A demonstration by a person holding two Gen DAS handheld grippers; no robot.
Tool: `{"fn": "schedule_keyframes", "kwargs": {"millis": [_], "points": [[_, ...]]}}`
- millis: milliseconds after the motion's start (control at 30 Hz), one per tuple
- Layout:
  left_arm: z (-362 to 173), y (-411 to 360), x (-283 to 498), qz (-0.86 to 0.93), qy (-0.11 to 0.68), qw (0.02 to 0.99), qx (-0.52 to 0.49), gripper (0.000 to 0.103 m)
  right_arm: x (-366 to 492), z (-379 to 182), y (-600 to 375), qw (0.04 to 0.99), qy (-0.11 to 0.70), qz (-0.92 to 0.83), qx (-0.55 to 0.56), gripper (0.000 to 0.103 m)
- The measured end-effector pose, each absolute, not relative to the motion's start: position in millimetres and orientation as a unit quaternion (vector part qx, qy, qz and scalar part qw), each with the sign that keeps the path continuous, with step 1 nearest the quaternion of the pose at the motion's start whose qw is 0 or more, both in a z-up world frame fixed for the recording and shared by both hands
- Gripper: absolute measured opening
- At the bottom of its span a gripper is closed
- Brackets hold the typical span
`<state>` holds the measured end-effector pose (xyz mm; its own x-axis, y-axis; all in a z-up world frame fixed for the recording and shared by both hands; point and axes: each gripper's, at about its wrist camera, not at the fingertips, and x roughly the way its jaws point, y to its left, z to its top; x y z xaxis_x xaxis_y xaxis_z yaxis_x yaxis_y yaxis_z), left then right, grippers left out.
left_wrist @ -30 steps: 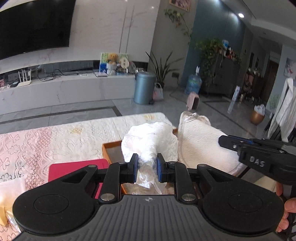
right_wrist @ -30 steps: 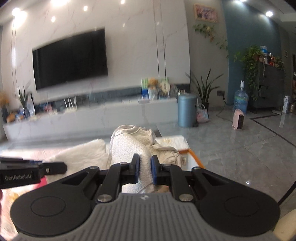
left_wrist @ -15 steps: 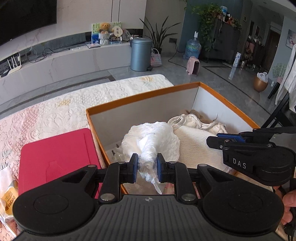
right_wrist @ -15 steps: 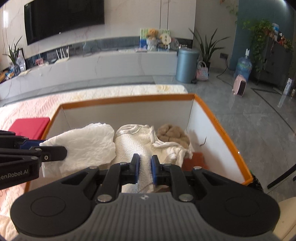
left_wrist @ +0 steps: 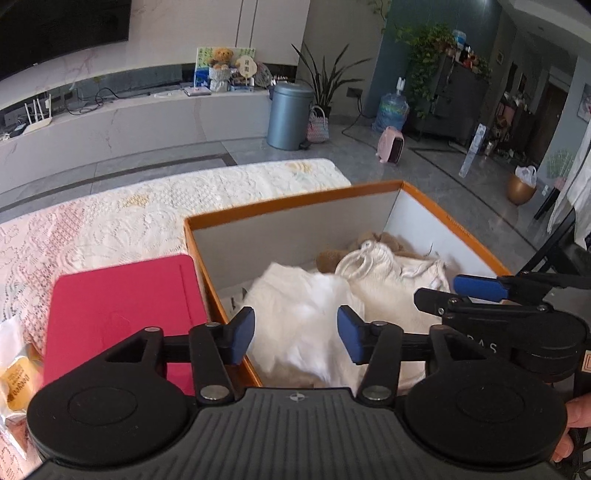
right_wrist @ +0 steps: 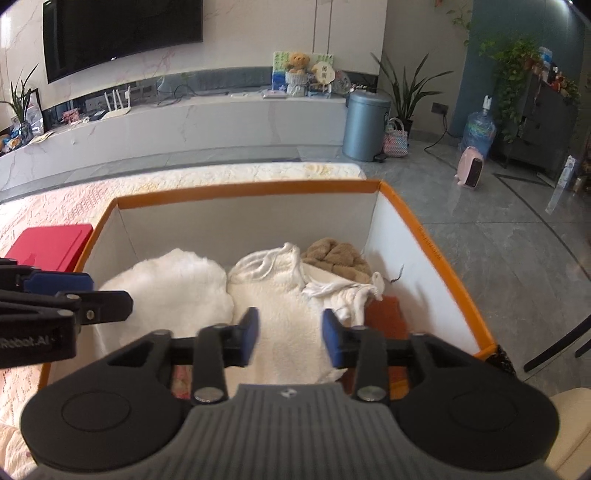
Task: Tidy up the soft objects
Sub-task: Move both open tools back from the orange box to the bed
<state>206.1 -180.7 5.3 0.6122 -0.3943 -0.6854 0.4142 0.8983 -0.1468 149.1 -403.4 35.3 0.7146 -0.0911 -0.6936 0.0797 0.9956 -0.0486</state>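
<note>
Two fluffy white cloths (right_wrist: 177, 284), rumpled, boxed (right_wrist: 258, 190)

Marble wall (right_wrist: 258, 33), dark TV (right_wrist: 122, 33), long white console (right_wrist: 184, 125), grey tile floor (right_wrist: 480, 229), houseplants (right_wrist: 406, 88).

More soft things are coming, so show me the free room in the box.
Free: the box floor at its far wall, behind the white fluffy cloth, and a brown patch by the right wall. Crowded: the middle, with the cream towel and brown plush.
</note>
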Motion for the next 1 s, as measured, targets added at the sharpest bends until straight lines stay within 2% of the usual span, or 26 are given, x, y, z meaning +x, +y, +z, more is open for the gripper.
{"fn": "schedule_keyframes", "kwargs": {"millis": [167,267,333,400,600,800,1000], "points": [[39.1,-160.1,191.9,-0.227,0.34,0.912,-0.032,0.069,131.0,61.6,-406.9,0.939,0.34,-0.058,0.007,0.058],[58.1,-142.6,179.6,-0.228,0.313,0.92,-0.053,0.07,114.3,83.1,-404.9,0.952,0.299,-0.055,0.026,0.067],[67.2,-131.1,167.8,-0.223,0.296,0.927,-0.056,0.07,100.7,96.6,-400.9,0.962,0.265,-0.044,0.046,0.077],[76.5,-120.4,153.6,-0.211,0.271,0.938,-0.051,0.07,87.9,106.2,-393.8,0.969,0.236,-0.035,0.064,0.081],[87.4,-85.5,106.4,-0.17,0.215,0.962,-0.019,0.07,55.1,112.0,-353.7,0.976,0.187,0.006,0.11,0.086],[81.8,-46.4,80.0,-0.12,0.211,0.97,-0.02,0.068,33.2,97.0,-287.3,0.972,0.197,0.06,0.114,0.087],[73.2,-3.2,74.7,-0.068,0.237,0.969,-0.015,0.059,28.7,80.6,-227.8,0.965,0.221,0.103,0.091,0.087]]}}
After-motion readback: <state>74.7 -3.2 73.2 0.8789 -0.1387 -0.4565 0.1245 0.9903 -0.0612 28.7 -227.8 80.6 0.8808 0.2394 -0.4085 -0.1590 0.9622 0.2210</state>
